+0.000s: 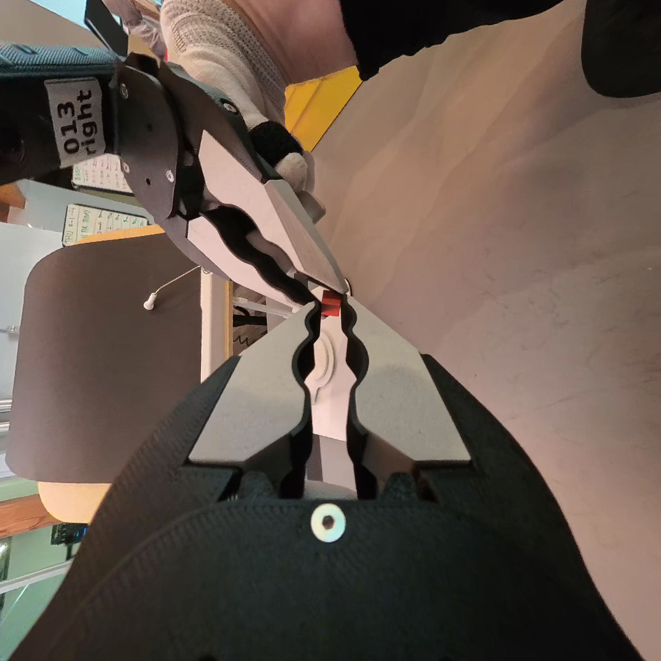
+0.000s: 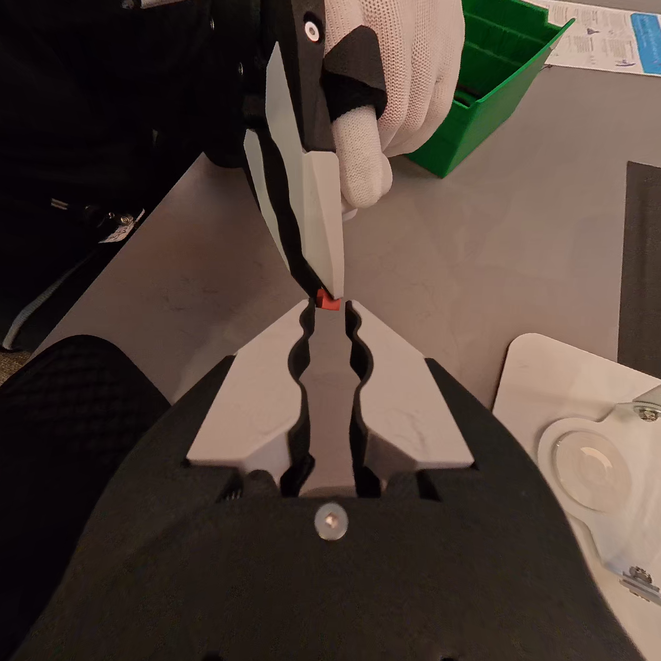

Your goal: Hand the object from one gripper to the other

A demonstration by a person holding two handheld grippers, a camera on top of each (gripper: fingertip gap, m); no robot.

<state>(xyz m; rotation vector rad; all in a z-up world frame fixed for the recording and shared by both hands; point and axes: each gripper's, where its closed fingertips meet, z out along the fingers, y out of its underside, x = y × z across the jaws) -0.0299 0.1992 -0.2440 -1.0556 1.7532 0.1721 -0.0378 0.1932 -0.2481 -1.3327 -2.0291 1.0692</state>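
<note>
A small red block [image 1: 329, 308] is held in the air over the grey table [image 2: 465, 250]. My left gripper [image 1: 329, 304] is shut on it at the very fingertips. In the right wrist view the left gripper [image 2: 327, 291] comes down from above in a white-gloved hand, with the red block [image 2: 327, 301] pinched at its tip. My right gripper [image 2: 328, 305] is open, its fingertips on either side of the block, with a thin gap on the right side. In the left wrist view the right gripper [image 1: 327, 288] reaches in from the upper left.
A green bin [image 2: 493, 93] stands at the back of the table beside a printed sheet [image 2: 608, 35]. A white plate with a round clear part [image 2: 536, 375] lies at the right, with a dark mat [image 2: 644, 268] behind it. A dark chair back [image 1: 107, 357] stands beyond the table. Both grippers' tips are close together, under 4 cm apart.
</note>
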